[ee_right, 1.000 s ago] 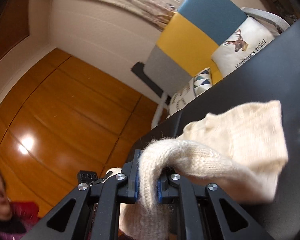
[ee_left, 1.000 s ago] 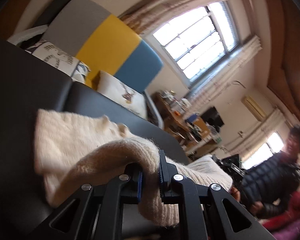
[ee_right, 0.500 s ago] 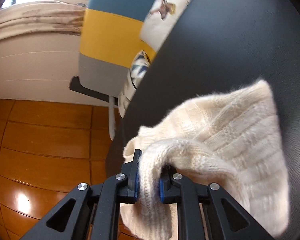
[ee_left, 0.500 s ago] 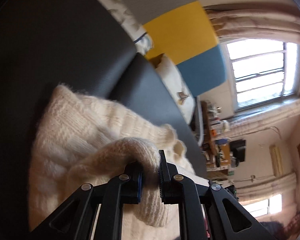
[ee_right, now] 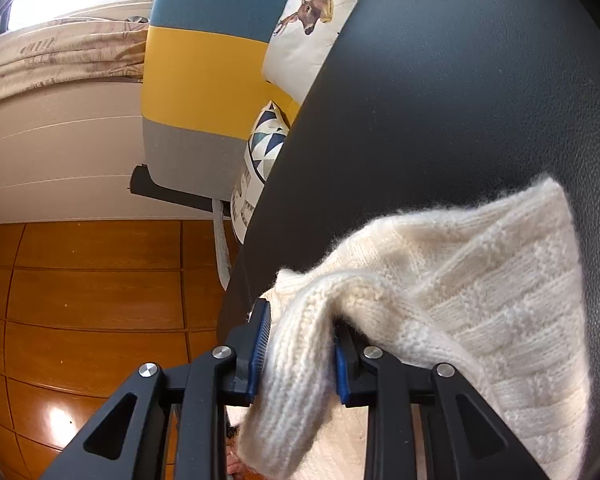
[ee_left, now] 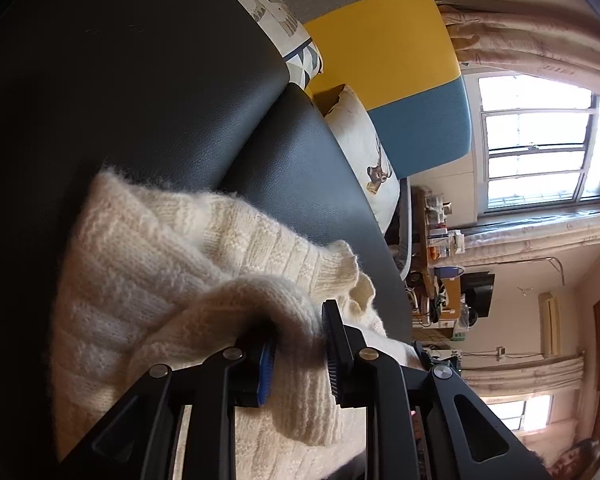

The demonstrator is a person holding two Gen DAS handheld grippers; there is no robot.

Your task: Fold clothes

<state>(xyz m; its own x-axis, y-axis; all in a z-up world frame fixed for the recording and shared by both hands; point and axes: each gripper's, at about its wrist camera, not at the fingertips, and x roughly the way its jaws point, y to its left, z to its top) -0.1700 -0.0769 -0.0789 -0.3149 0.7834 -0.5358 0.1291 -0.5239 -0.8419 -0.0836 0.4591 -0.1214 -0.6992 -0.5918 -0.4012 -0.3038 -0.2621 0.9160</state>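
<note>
Big dark leather surface [ee_left: 172, 92] fills both views, and the cream sweater [ee_left: 140, 264] lies right across it, near the cameras, its far edge fuzzy against the black. Beyond the far side stands a headboard [ee_left: 384, 52] in grey, yellow and blue bands, with a deer pillow [ee_left: 364, 152] and a triangle-print pillow [ee_right: 260, 148] leaning against it. Off to the right in the left wrist view, a bright window [ee_left: 540, 140] and curtains [ee_left: 532, 40]; in the right wrist view, orange wood panelling [ee_right: 92, 300] on the left.

Now the grippers. The left gripper [ee_left: 298, 344] has a thick roll of sweater between its fingers, the knit bulging over the top and hanging down below; the jaws are pinching it, the wool keeping them somewhat apart. The right gripper [ee_right: 300, 340] has a ribbed band of the same sweater [ee_right: 480, 280] squeezed between its blue pads [ee_right: 260, 344], fabric draping down through the gap. Both ends are lifted slightly off the surface while the rest of the sweater rests flat.
</note>
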